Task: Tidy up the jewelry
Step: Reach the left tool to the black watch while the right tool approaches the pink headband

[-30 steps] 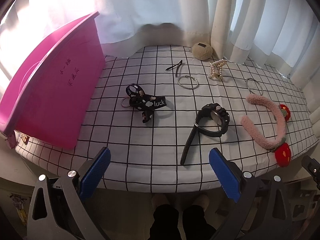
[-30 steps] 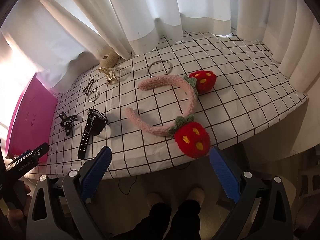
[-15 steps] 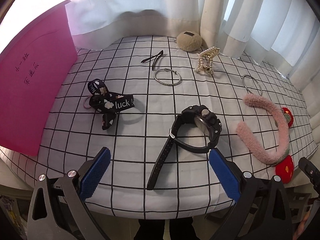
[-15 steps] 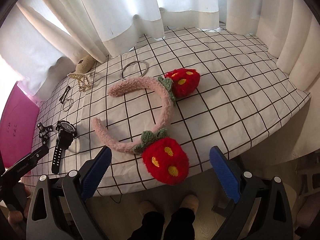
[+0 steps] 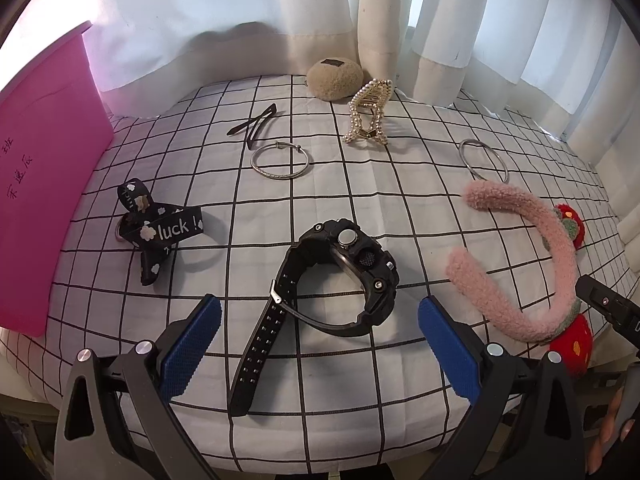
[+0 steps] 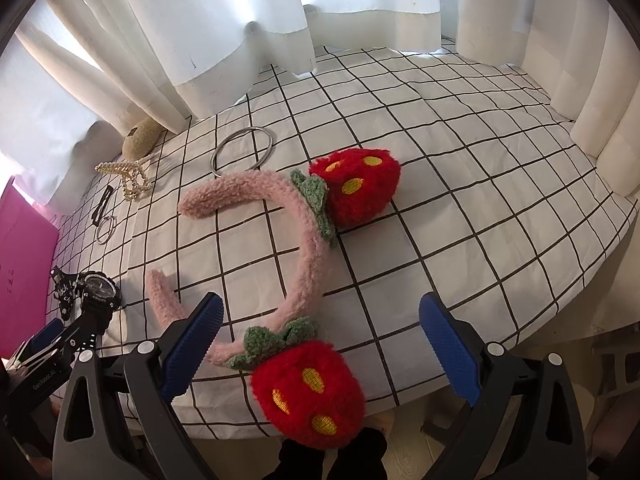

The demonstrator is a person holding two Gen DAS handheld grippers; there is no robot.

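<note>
A black wristwatch [image 5: 340, 276] lies on the checked tablecloth, its strap reaching between the fingers of my open, empty left gripper [image 5: 318, 344]. A pink fuzzy headband [image 6: 296, 248] with two red strawberries [image 6: 308, 392] lies in front of my open, empty right gripper [image 6: 318, 344]; the near strawberry sits between its fingers. The headband also shows in the left wrist view [image 5: 532, 256]. A black "luck" ribbon [image 5: 156, 228], two silver bangles [image 5: 280, 160] [image 5: 484, 160], a pearl hair claw [image 5: 368, 114], a black hair clip [image 5: 254, 126] and a beige plush piece [image 5: 334, 80] lie farther back.
A pink box [image 5: 40, 184] stands at the table's left side. White curtains [image 6: 280, 20] hang behind the table. The table edge [image 6: 560, 320] runs close in front of both grippers. The left gripper's body shows at the right wrist view's lower left [image 6: 44, 364].
Both grippers have moved forward toward the table. The watch now lies close in front of the left gripper, and the near strawberry lies between the right gripper's fingers. Nothing was picked up.
</note>
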